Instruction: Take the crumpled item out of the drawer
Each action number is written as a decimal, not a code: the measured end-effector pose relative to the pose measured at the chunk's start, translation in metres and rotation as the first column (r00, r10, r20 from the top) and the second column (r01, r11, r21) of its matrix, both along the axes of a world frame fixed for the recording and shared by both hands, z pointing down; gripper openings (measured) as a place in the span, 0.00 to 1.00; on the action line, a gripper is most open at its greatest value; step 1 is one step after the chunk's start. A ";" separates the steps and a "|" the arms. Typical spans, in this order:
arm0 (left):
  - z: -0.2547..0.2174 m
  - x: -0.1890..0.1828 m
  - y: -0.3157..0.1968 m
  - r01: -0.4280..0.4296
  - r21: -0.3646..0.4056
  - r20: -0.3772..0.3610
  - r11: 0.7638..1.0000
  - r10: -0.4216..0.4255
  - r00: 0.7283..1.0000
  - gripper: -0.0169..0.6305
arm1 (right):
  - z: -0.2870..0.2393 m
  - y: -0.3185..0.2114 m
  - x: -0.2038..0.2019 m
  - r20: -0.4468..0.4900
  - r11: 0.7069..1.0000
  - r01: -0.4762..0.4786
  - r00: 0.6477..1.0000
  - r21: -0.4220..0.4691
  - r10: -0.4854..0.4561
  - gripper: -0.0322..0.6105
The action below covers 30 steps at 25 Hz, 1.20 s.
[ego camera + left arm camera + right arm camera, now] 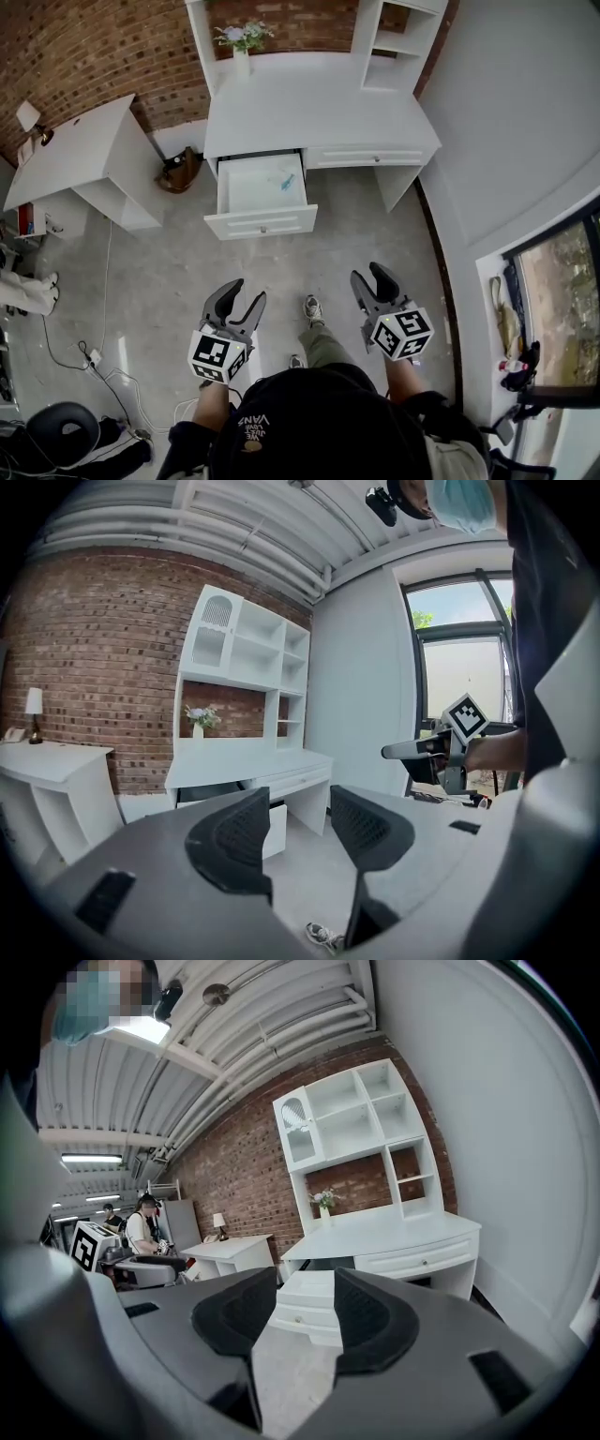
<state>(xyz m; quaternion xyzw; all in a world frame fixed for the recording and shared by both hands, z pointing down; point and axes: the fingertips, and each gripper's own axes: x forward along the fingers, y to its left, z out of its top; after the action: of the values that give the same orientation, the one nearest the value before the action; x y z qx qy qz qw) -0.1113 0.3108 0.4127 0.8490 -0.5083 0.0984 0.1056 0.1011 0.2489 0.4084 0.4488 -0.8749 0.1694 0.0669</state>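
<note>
A vase of flowers point(242, 49) stands far back on the white surface point(319, 108), before the brick wall point(84, 56). A brown bag point(180, 172) sits on the floor point(169, 272) to its left; cables point(94, 356) trail at near left.

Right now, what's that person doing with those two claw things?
A person is standing back from a white desk, holding a left gripper and a right gripper, one in each hand. Both have their jaws apart with nothing between them. The desk's drawer is pulled out, and a small bluish thing lies inside it, too small to make out well. Neither gripper is near the drawer, so nothing has been taken out yet.
</note>
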 end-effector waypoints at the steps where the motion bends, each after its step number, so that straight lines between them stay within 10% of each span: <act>1: 0.001 -0.002 -0.007 0.004 -0.003 0.004 1.000 -0.004 1.000 0.31 | 0.002 -0.010 -0.001 0.001 1.000 0.004 1.000 -0.003 -0.004 0.31; 16: -0.005 -0.017 -0.176 0.125 0.010 0.050 0.992 -0.125 0.991 0.31 | 0.006 -0.182 -0.018 0.019 0.992 0.124 0.992 -0.008 -0.124 0.31; 30: 0.031 -0.016 -0.300 0.041 -0.076 0.095 0.996 -0.034 0.995 0.31 | 0.029 -0.270 -0.030 0.004 0.990 0.126 0.992 -0.068 -0.126 0.31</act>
<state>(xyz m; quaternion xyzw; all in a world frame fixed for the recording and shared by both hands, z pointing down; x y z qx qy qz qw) -0.1275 0.0109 0.4441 0.8290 -0.5242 0.1561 0.1165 0.0708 -0.0208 0.4374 0.3903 -0.8951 0.1947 0.0929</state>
